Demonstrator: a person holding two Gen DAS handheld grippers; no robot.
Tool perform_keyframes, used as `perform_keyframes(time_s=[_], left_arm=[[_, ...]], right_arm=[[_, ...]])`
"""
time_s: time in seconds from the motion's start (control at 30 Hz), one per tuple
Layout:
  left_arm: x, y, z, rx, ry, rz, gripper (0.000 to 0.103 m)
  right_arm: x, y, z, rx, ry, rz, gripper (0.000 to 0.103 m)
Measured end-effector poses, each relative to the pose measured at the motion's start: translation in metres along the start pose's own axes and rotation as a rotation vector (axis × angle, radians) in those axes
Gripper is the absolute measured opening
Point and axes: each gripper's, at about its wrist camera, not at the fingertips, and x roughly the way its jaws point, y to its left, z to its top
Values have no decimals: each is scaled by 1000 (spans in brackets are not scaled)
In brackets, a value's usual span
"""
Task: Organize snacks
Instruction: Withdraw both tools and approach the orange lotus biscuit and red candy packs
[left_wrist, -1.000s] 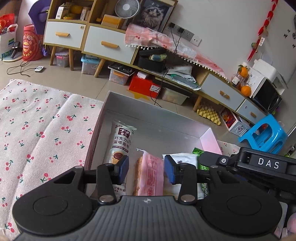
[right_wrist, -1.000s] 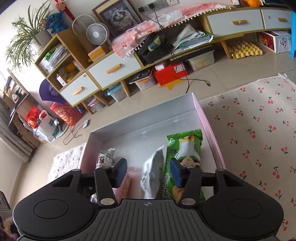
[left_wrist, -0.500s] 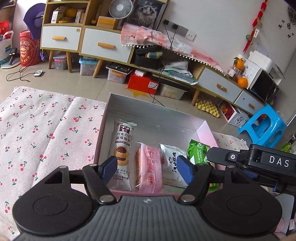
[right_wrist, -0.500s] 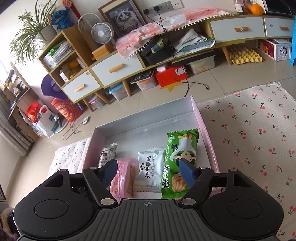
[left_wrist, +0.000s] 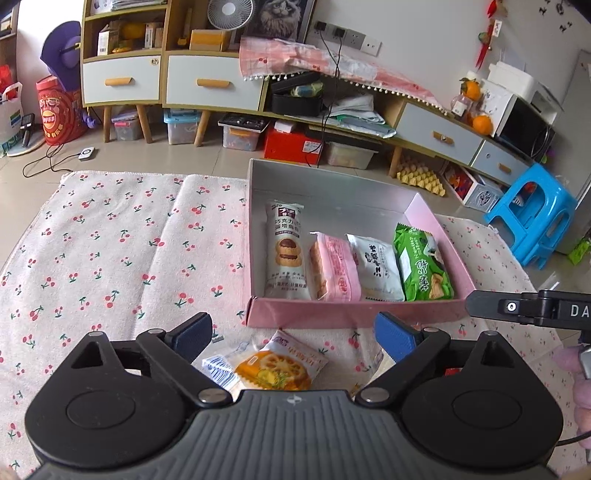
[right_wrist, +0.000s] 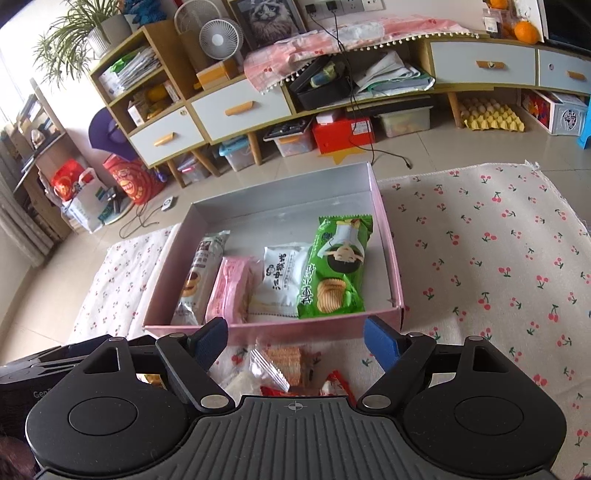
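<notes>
Two claws are seen wide open and empty, each held just short of the near wall of the box: the left claw over a yellow-and-orange snack pouch printed with lotus-root slices, the right claw over a clear-wrapped stack of orange crackers and a red wrapper partly hidden under the claw body. These loose snacks lie on the cherry-printed white cloth, close against the outside of the shallow pink cardboard box with a silver lining. Inside the box, four packets are laid side by side along the near wall: a tall white chocolate-biscuit packet at the left, then a pink wafer packet, a white pillow pack with black characters, and a green crisp bag with a cartoon girl at the right; the far half of the box is bare. The step in hand is judged to be the pick-up of the next loose snack. It would be done well if one claw were lowered squarely over a single pouch, the pads closed across its narrow width and not on a crinkled seam, and the pouch lifted clear of the box wall before being carried over. A second row behind the first would best be started, so that the row already laid is not disturbed.
</notes>
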Motion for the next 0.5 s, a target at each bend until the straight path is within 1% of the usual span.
perform_keyframes(time_s=[0.2,0.37,0.43,0.47,0.5], left_arm=[[-8,2,-15,61,18,15,99],[-13,4,-29,95,54,23,100],[-16,4,-35,99,71,24,101],[-18,5,-40,104,80,24,101],[-19,4,-43,108,88,24,101]], right_arm=[[-16,-7,-18,-62,6,-5,83],[-26,-13,-33,-107,19,-11,83],[-29,-13,-39,-130,29,-9,87],[-31,-13,-43,-143,34,-7,94],[-32,-13,-46,-156,36,-3,94]])
